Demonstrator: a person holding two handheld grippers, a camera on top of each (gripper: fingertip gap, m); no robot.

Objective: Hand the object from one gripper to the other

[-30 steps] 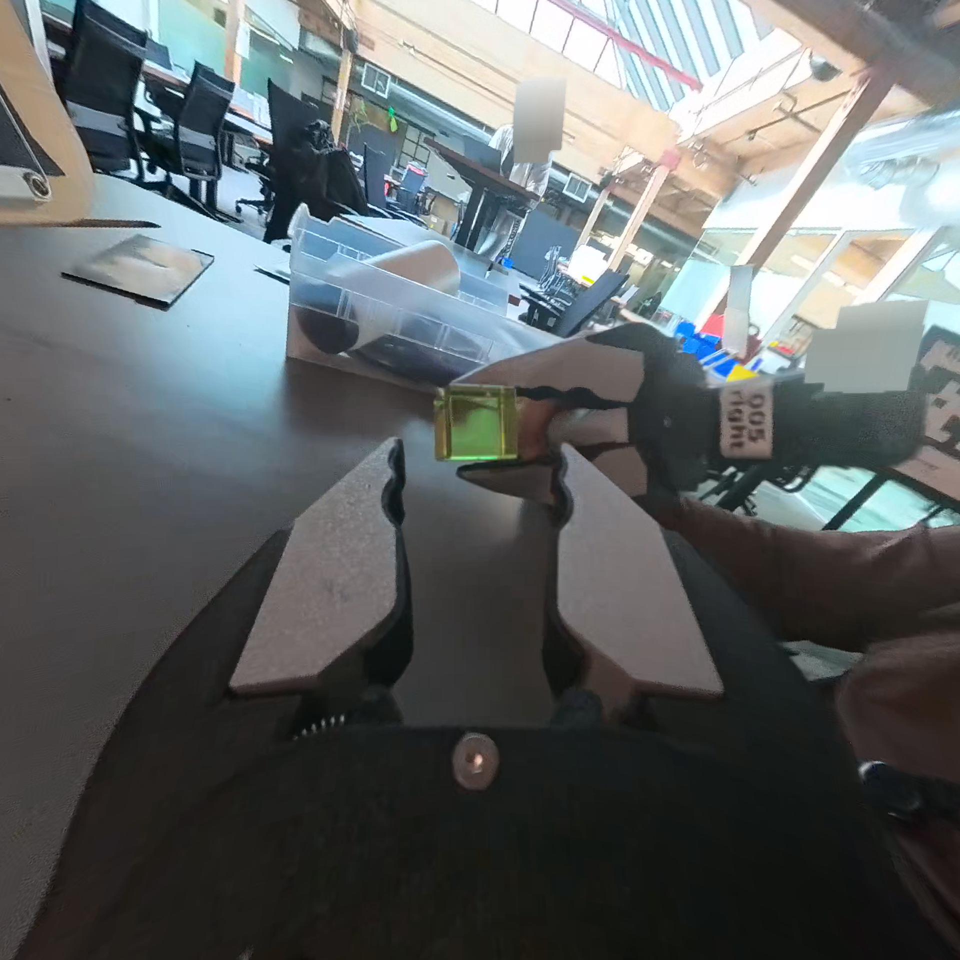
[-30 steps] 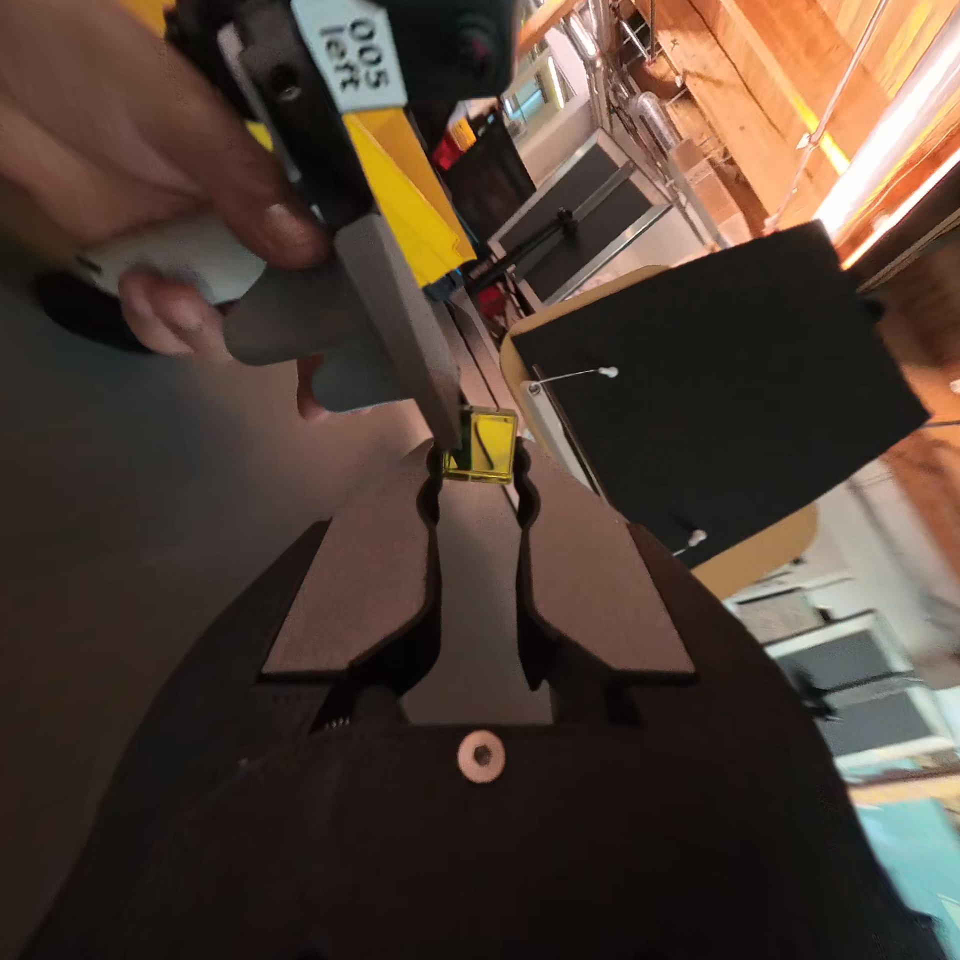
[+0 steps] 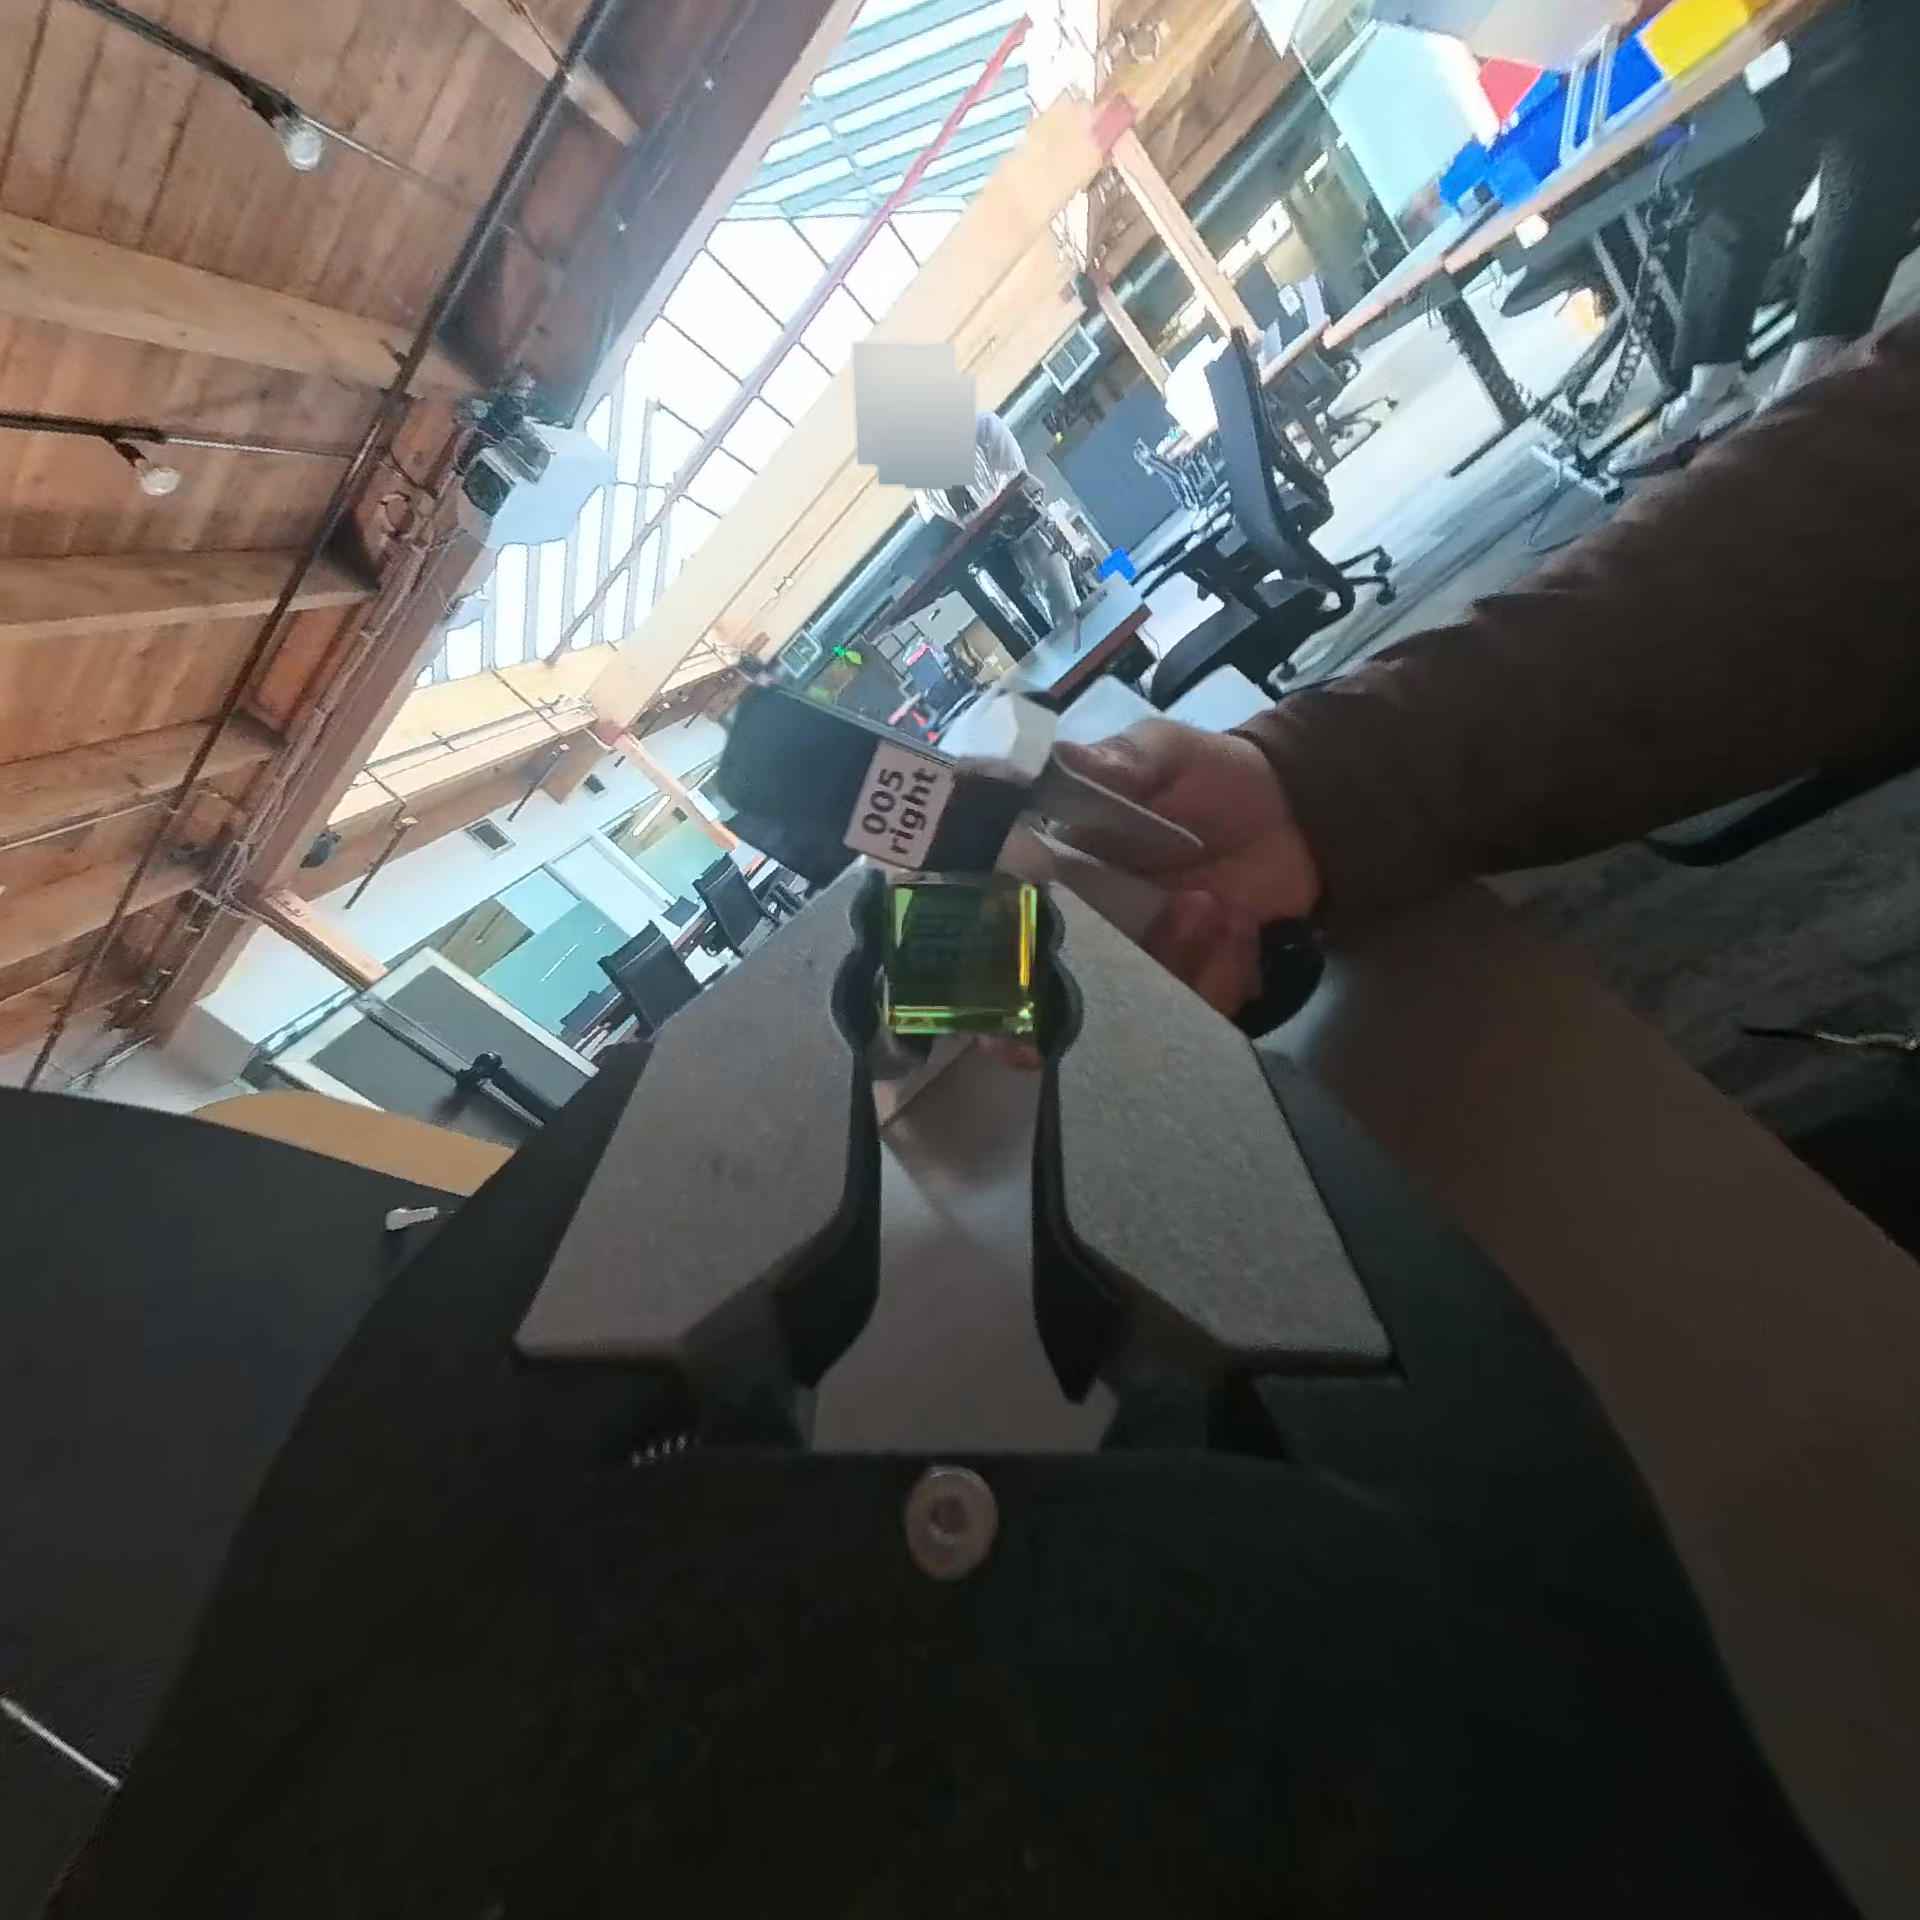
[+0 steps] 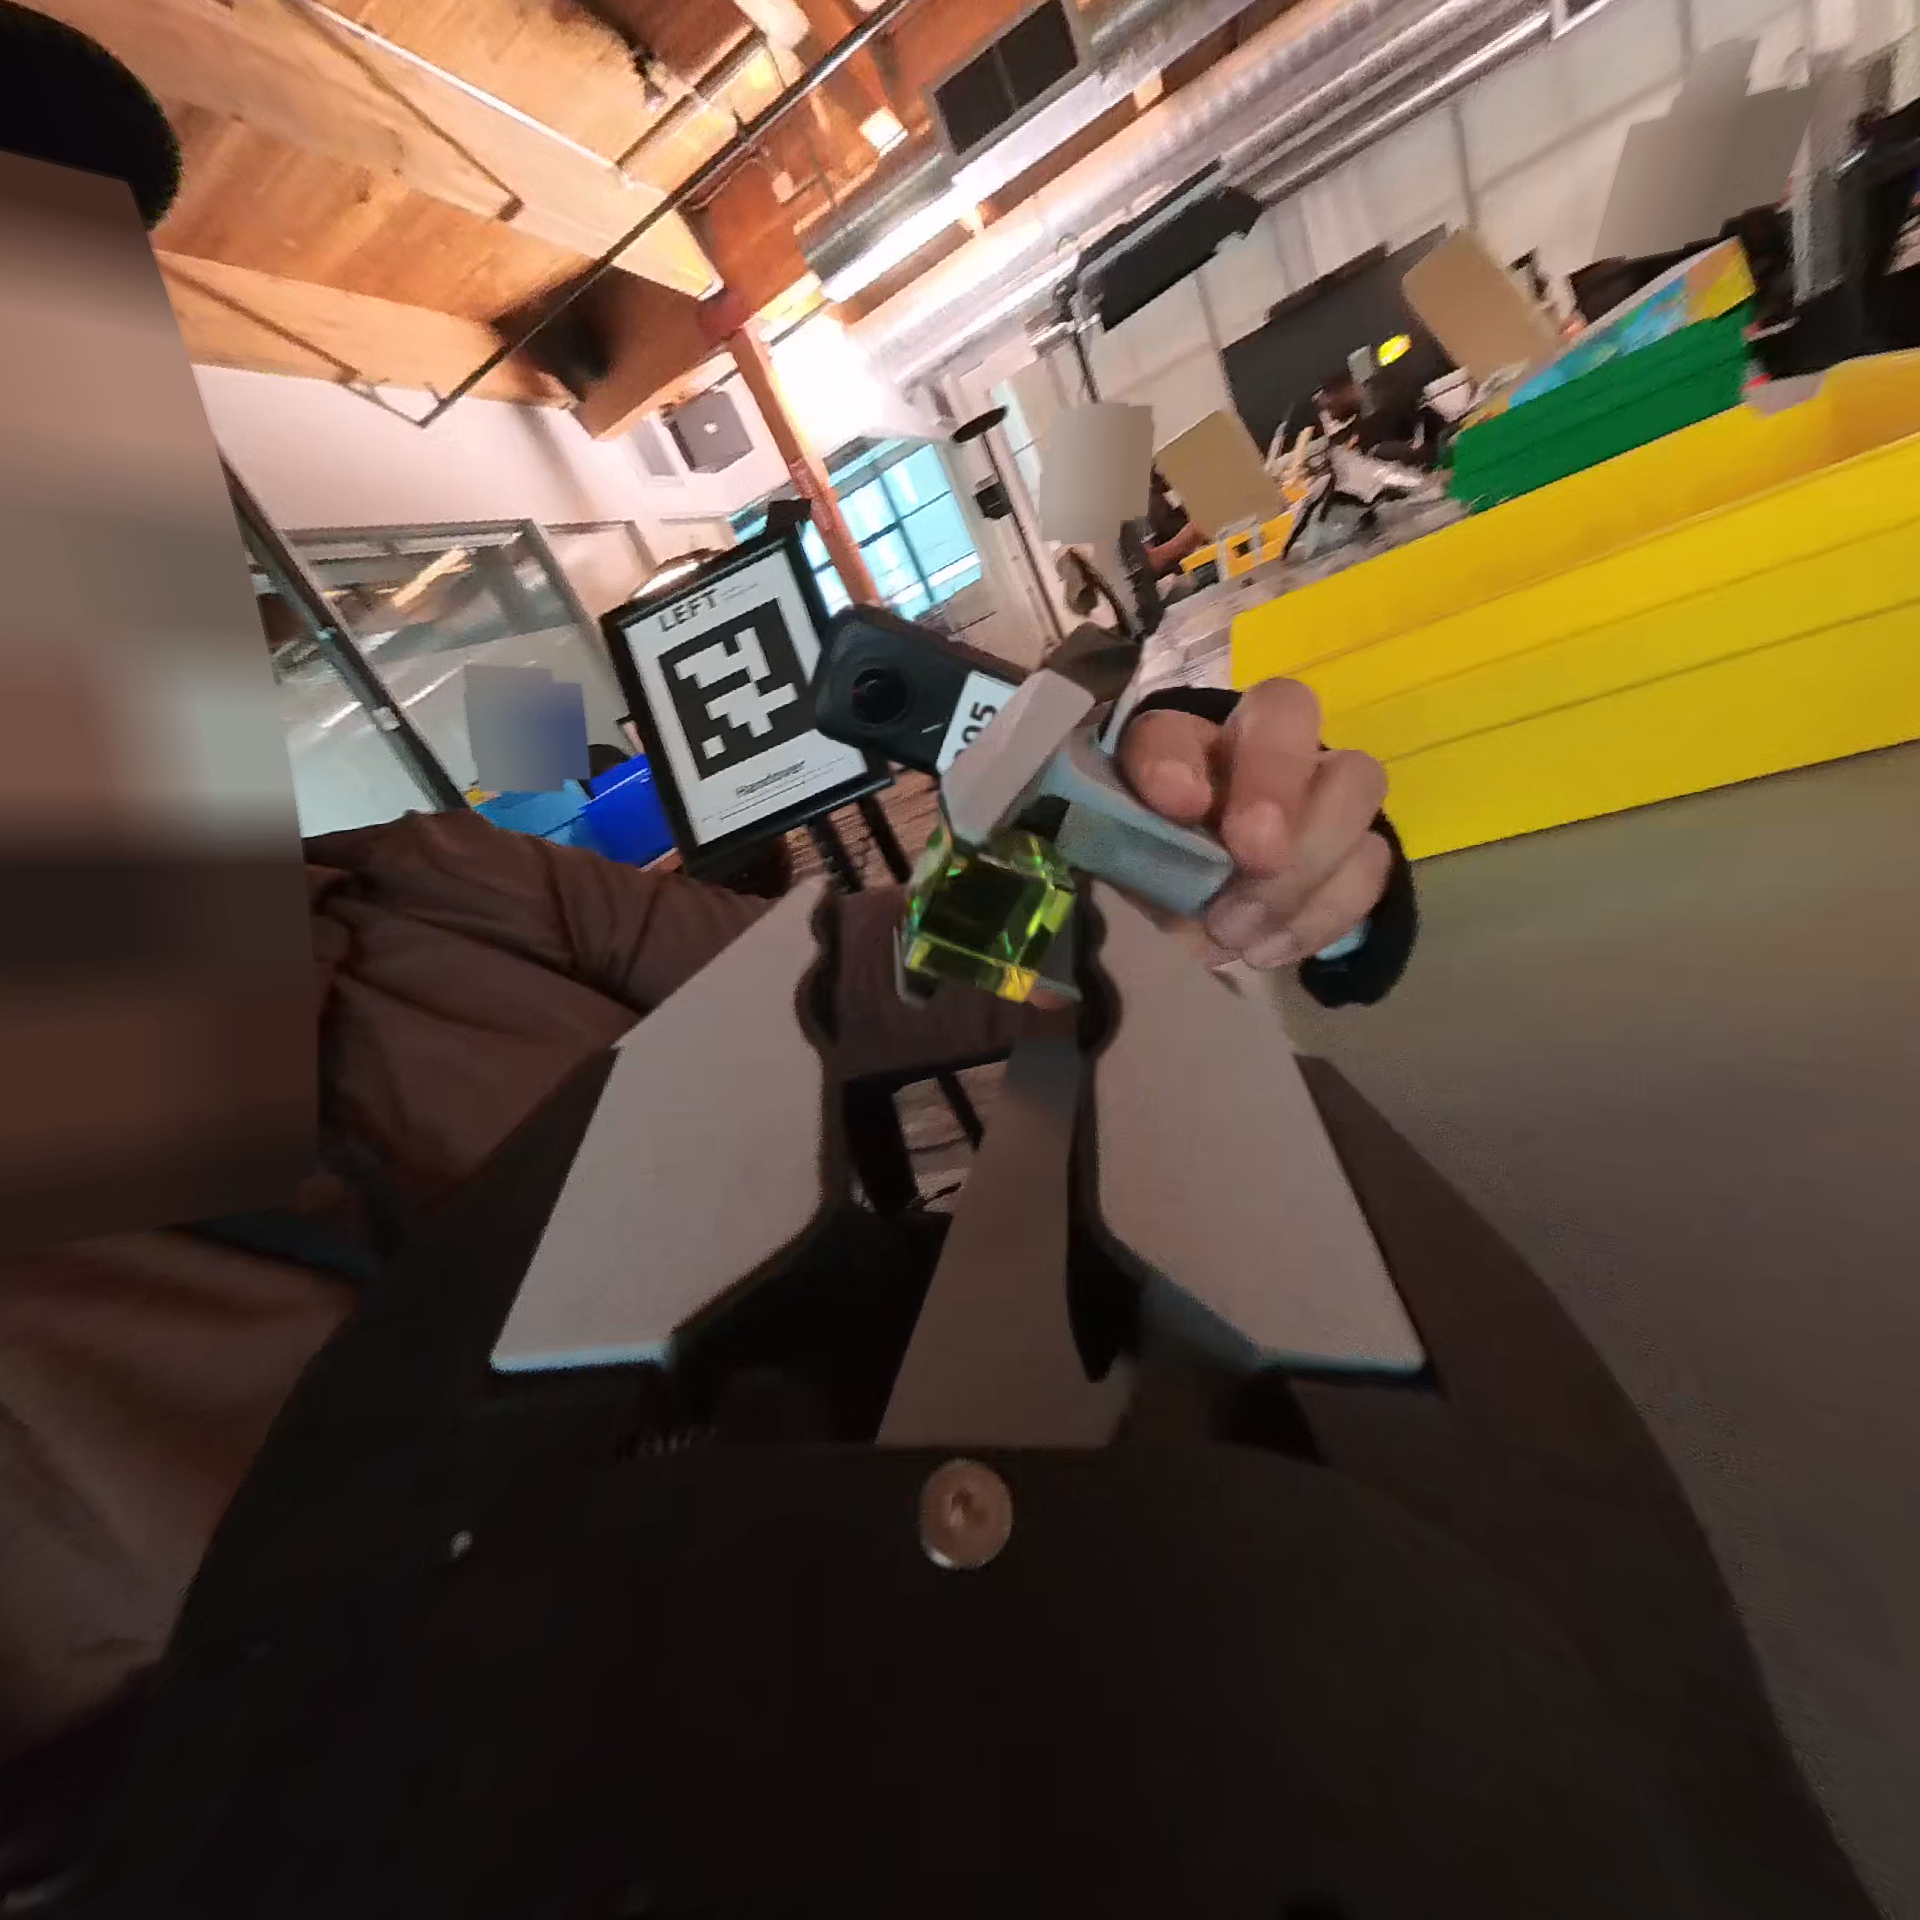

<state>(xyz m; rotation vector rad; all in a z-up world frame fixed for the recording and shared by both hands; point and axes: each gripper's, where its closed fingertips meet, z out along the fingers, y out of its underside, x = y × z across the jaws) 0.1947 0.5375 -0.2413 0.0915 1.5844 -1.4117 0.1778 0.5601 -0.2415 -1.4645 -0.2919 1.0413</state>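
Note:
A clear yellow-green cube (image 3: pixel 961 961) sits between the fingertips of my left gripper (image 3: pixel 956 940), which is shut on it and holds it up in the air. In the right wrist view the cube (image 4: pixel 987 920) hangs from the left gripper's grey fingers (image 4: pixel 1013 743), which come down from above. My right gripper (image 4: pixel 956 945) is open. Its fingertips stand on either side of the cube, with a clear gap on the left side. In the left wrist view the right gripper's body shows just beyond the cube, held by a hand (image 3: pixel 1195 821).
A stack of yellow bins (image 4: pixel 1558 675) stands on the grey table (image 4: pixel 1662 1143) to the right. A framed marker board on a stand (image 4: pixel 738 696) is behind. A brown sleeve (image 3: pixel 1558 727) crosses the right side. A dark panel (image 3: pixel 156 1299) is at the lower left. Only a small space, under 4 cm, lies between the two pairs of fingers.
The cube has passed from my right gripper to my left. The left jaws shut on it and the right jaws opened. Both grippers tilted upward, away from the table.

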